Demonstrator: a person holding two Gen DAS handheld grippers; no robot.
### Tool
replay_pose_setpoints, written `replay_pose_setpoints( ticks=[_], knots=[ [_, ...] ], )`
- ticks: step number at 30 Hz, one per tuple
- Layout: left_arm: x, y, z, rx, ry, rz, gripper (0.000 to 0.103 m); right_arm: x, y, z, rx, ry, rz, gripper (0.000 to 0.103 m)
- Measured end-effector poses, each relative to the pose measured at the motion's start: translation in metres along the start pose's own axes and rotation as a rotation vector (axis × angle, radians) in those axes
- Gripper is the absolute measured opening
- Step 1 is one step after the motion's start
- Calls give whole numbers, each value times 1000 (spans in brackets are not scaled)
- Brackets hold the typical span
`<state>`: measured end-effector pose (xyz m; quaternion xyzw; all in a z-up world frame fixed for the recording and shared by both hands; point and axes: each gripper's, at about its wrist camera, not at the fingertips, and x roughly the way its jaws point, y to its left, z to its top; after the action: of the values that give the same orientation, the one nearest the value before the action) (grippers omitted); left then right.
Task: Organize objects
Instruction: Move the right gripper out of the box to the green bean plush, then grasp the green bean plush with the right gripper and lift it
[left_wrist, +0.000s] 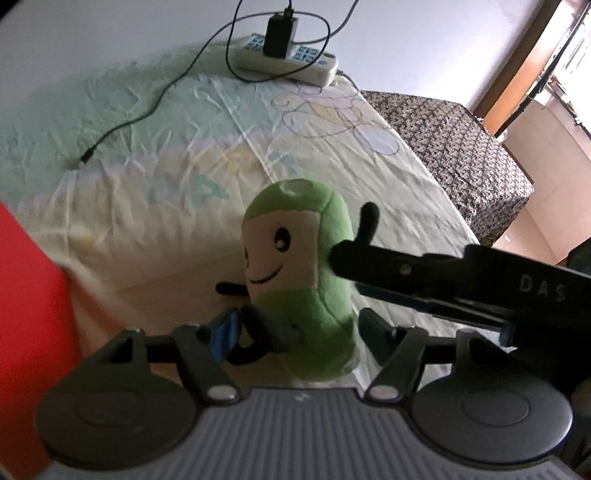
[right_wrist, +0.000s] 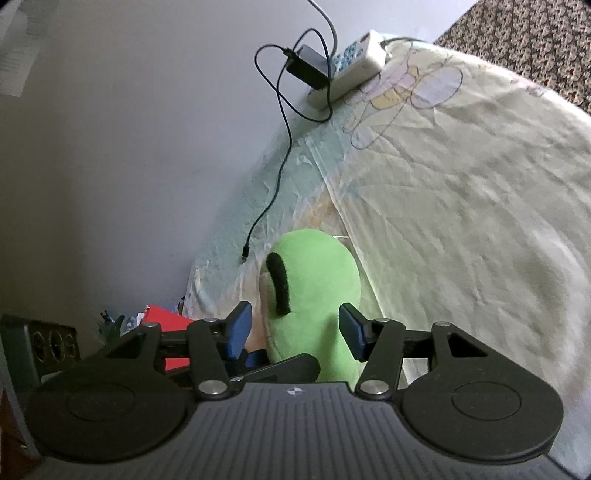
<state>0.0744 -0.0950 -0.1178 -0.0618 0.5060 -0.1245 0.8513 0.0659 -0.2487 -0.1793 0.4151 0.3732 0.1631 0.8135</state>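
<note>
The right tool (right_wrist: 295, 330) has its blue-padded fingers (right_wrist: 351, 332) spread on either side of a green plush toy (right_wrist: 317, 295), the pads standing just off its sides. A black felt arm (right_wrist: 279, 286) lies along the toy's near flank. The toy rests on a bed (right_wrist: 461, 221) covered by a pale, wrinkled cartoon-print sheet. At the far end sits a white power strip (right_wrist: 354, 68) with a black charger (right_wrist: 308, 66) plugged in; its black cable (right_wrist: 273, 184) trails toward the toy. A red object (right_wrist: 162, 317) shows at lower left.
</note>
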Motion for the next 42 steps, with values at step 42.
replay_pose_setpoints(
  ticks=[42],
  knots=[
    [-75, -11, -38, 37, -115, -75, 58, -40, 54, -39, -163, -42, 84, 56]
  ],
)
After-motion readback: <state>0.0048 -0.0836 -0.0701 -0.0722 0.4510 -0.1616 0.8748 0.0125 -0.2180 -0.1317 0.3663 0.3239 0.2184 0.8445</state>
